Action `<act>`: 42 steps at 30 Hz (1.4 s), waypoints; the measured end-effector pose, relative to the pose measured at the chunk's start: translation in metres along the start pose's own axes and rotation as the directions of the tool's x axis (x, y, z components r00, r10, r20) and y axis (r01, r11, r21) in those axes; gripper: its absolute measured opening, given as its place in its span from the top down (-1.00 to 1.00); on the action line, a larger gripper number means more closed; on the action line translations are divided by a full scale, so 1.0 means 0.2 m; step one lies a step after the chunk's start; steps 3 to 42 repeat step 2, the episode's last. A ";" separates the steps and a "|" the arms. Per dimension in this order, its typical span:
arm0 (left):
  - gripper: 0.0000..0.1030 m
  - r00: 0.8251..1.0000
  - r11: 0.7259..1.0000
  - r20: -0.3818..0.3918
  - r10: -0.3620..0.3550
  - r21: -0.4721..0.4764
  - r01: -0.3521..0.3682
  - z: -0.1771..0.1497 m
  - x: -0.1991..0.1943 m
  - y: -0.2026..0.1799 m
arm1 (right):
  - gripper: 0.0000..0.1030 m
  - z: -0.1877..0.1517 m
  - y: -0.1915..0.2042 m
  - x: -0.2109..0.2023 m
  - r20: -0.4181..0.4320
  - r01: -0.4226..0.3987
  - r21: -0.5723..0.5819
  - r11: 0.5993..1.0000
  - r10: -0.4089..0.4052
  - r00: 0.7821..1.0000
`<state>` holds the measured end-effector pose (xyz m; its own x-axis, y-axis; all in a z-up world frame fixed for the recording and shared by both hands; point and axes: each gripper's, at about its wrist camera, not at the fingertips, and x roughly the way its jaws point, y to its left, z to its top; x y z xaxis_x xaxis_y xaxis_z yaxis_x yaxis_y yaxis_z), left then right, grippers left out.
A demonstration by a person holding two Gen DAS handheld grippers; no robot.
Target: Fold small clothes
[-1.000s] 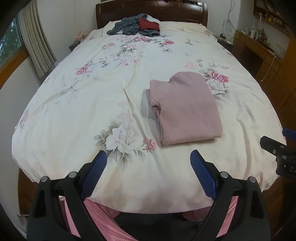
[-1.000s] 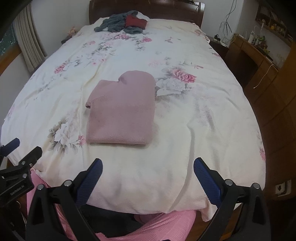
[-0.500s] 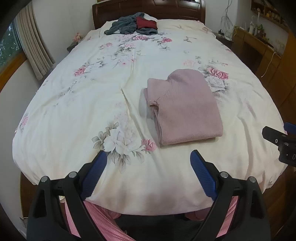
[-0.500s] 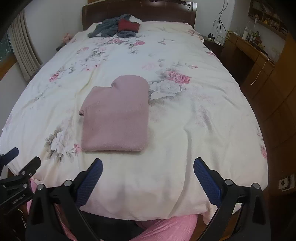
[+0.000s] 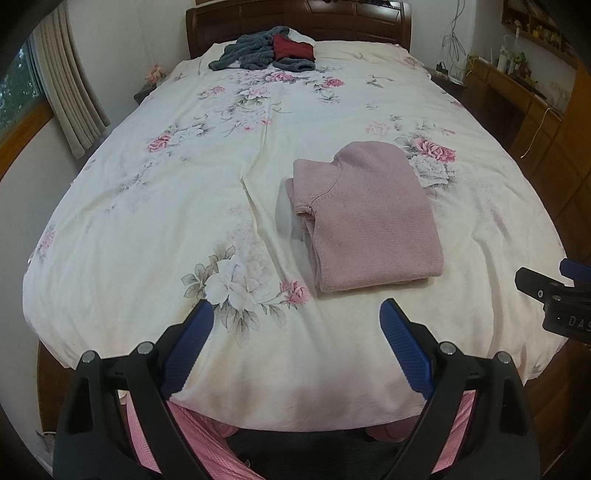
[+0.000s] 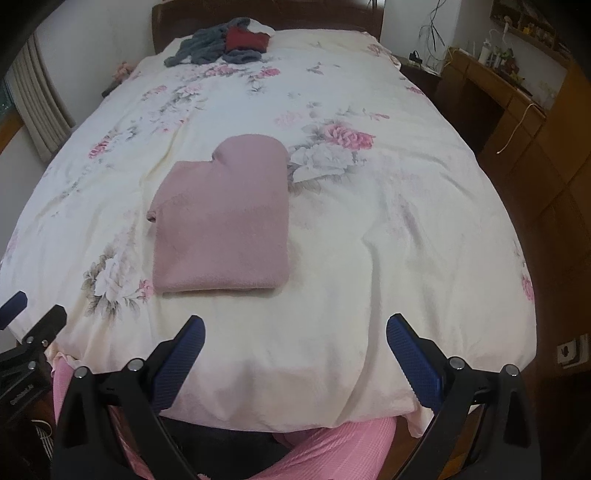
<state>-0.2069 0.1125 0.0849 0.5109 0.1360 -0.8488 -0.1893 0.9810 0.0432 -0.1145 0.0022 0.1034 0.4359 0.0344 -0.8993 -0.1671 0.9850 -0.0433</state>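
The folded dusty-pink knit sweater (image 5: 365, 218) lay near the foot edge of the cream floral bedspread (image 5: 166, 206), bare cover all around. The left gripper (image 5: 295, 332) and right gripper (image 6: 295, 343) hung spread and empty; since earlier, both views had edged closer.

Ahead of my tools I log: floral bedspread (image 5: 184, 192), dark wooden headboard (image 5: 351, 18) at the far end, beige curtain (image 5: 70, 96) far left, wooden desk (image 6: 491, 92) far right, wall socket (image 6: 570, 349) low right.
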 end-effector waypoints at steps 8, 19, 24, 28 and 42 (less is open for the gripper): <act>-0.76 1.000 1.000 0.001 0.000 0.001 0.000 0.00 0.00 -0.01 | -0.92 0.00 -0.01 0.01 -0.005 -0.002 0.003 1.000 0.002 1.000; -0.76 1.000 1.000 0.001 0.000 0.001 0.000 0.00 0.00 -0.01 | -0.92 0.00 -0.01 0.01 -0.005 -0.002 0.003 1.000 0.002 1.000; -0.76 1.000 1.000 0.001 0.000 0.001 0.000 0.00 0.00 -0.01 | -0.92 0.00 -0.01 0.01 -0.005 -0.002 0.003 1.000 0.002 1.000; -0.76 1.000 1.000 0.001 0.000 0.001 0.000 0.00 0.00 -0.01 | -0.92 0.00 -0.01 0.01 -0.005 -0.002 0.003 1.000 0.002 1.000; -0.76 1.000 1.000 0.001 0.000 0.001 0.000 0.00 0.00 -0.01 | -0.92 0.00 -0.01 0.01 -0.005 -0.002 0.003 1.000 0.002 1.000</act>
